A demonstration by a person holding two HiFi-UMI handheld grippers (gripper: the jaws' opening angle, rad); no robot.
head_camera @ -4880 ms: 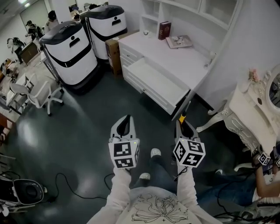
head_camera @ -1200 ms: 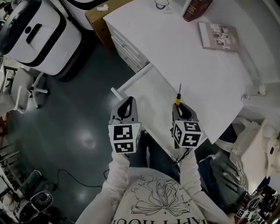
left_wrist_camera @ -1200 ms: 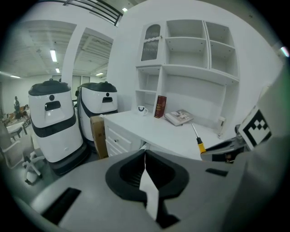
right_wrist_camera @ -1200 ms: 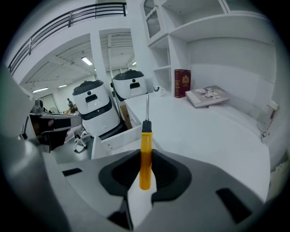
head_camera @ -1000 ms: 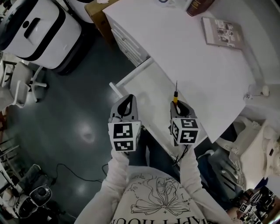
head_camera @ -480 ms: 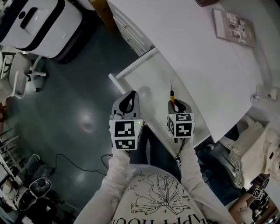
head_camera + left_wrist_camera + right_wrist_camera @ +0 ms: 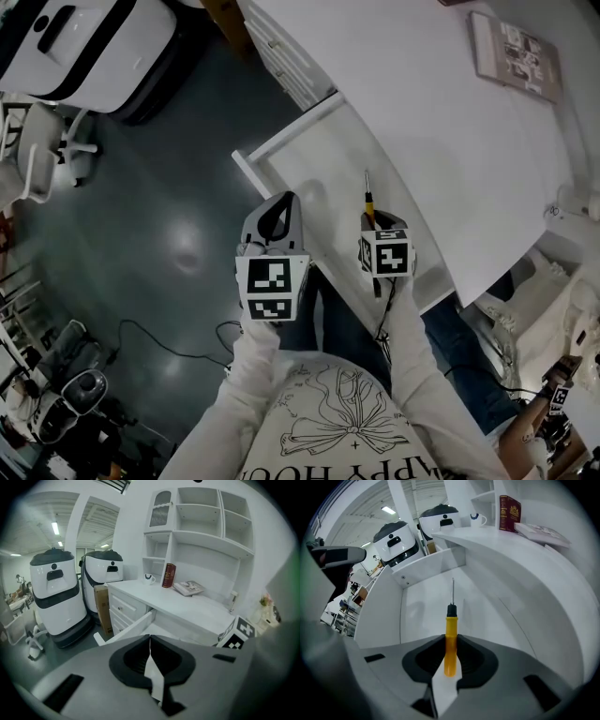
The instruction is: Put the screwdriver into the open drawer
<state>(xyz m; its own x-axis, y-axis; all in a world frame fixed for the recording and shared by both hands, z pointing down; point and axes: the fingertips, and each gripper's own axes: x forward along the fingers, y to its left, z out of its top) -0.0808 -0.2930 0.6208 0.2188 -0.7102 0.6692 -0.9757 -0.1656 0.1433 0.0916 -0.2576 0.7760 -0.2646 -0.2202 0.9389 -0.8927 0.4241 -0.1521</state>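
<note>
Your right gripper (image 7: 450, 645) pinches the yellow handle of the screwdriver (image 7: 450, 623) between its jaws. The tool lies straight along the gripper's own axis, with the thin shaft pointing ahead and away from you. In the head view the screwdriver (image 7: 368, 200) hangs over the bare floor of the open drawer (image 7: 319, 169), between the drawer's front edge on your side and the overhanging edge of the desk (image 7: 441, 122). So the drop spot lies directly beneath the tool, not off to a side. The long axis runs across the drawer floor with walls clear of the tip, so it should fit flat. The move ahead looks like lowering and then releasing. Your left gripper (image 7: 272, 217) is pressed together on nothing (image 7: 150, 641), just outside the drawer's front edge; the right one is plainly better placed.
</note>
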